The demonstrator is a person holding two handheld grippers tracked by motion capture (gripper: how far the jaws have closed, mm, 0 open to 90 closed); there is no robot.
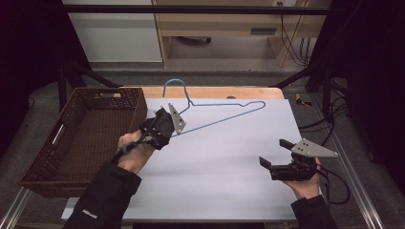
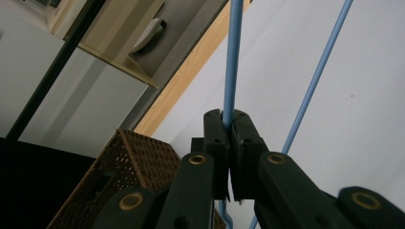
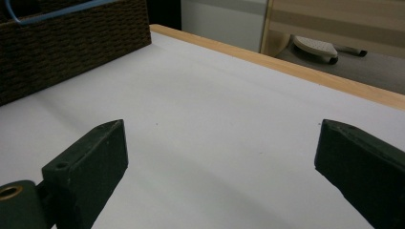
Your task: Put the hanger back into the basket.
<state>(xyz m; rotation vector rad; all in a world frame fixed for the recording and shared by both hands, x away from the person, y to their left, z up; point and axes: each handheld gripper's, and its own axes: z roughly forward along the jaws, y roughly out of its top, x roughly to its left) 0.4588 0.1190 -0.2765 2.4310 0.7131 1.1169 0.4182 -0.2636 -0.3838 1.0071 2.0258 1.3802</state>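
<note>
A light blue wire hanger [image 1: 216, 113] hangs above the white table top, held at its left end near the hook. My left gripper [image 1: 168, 121] is shut on the hanger's wire [image 2: 231, 71], which runs up from between the closed jaws. Its second wire [image 2: 313, 81] passes to the right of the jaws. My right gripper [image 1: 273, 153] is at the table's right side, jaws wide apart with nothing between them. In the right gripper view only bare white table shows between its fingertips [image 3: 100, 143], and a piece of the hanger [image 3: 52, 14] crosses the top left corner.
A dark brown wicker basket [image 1: 71, 138] stands at the table's left edge, beside my left hand. The table's wooden far edge [image 1: 215, 91] runs behind the hanger. Beyond it stand wooden furniture and cables on the floor.
</note>
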